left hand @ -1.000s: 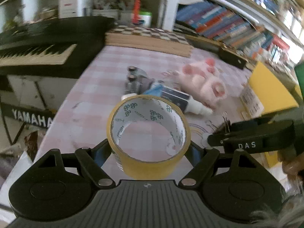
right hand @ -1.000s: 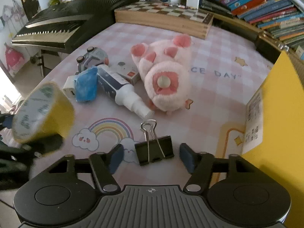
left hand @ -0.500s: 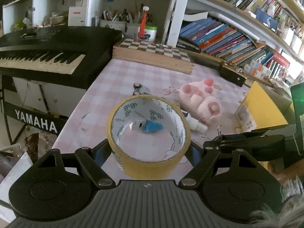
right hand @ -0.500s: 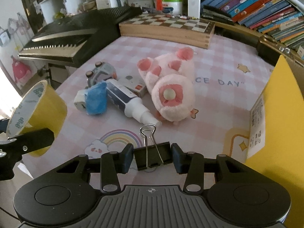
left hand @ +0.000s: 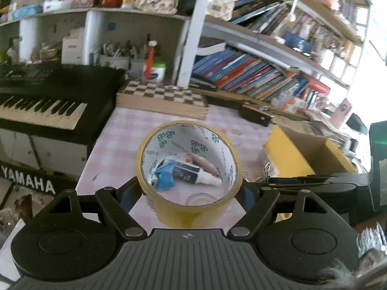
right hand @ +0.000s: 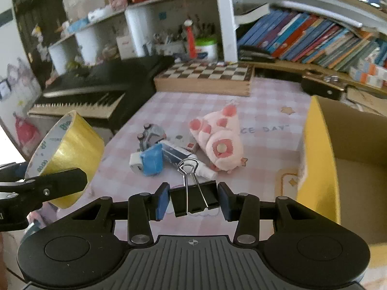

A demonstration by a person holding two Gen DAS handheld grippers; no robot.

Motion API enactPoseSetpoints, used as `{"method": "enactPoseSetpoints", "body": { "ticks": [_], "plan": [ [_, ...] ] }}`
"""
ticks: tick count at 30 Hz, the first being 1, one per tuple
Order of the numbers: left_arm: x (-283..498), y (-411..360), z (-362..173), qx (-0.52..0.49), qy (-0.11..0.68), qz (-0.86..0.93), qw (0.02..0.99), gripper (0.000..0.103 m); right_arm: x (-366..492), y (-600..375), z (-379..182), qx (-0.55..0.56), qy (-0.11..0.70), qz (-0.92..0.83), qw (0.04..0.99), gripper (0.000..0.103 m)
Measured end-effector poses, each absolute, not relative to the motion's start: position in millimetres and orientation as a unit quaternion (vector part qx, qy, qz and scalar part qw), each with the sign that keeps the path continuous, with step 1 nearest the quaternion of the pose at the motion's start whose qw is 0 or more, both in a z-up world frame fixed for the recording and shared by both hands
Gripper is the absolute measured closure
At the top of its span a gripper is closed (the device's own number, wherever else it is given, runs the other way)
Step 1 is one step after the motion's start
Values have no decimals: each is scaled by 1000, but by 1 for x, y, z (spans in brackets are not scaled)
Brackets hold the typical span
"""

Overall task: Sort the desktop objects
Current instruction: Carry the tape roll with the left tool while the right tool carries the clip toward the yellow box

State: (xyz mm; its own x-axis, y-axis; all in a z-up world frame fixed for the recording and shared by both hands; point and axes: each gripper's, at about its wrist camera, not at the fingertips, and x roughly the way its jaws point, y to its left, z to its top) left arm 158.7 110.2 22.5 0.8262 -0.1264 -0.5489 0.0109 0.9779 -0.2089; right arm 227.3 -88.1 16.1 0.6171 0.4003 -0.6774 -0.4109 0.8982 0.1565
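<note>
Right wrist view shows the yellow box (right hand: 319, 159) now near at right, both loads lifted off the table since a second ago: left gripper (left hand: 188, 188) clamps the tape roll (left hand: 188, 169), right gripper (right hand: 192, 199) pinches the binder clip (right hand: 193, 198); dropping in likely follows.
</note>
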Motion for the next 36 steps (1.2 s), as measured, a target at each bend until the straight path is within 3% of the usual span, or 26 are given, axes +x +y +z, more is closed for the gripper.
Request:
{"method": "enactPoseSetpoints", "body": {
  "ticks": [36],
  "plan": [
    [64, 82, 9, -54, 333, -230, 913, 23, 58, -123, 6, 83, 378, 56, 920, 60]
  ]
}}
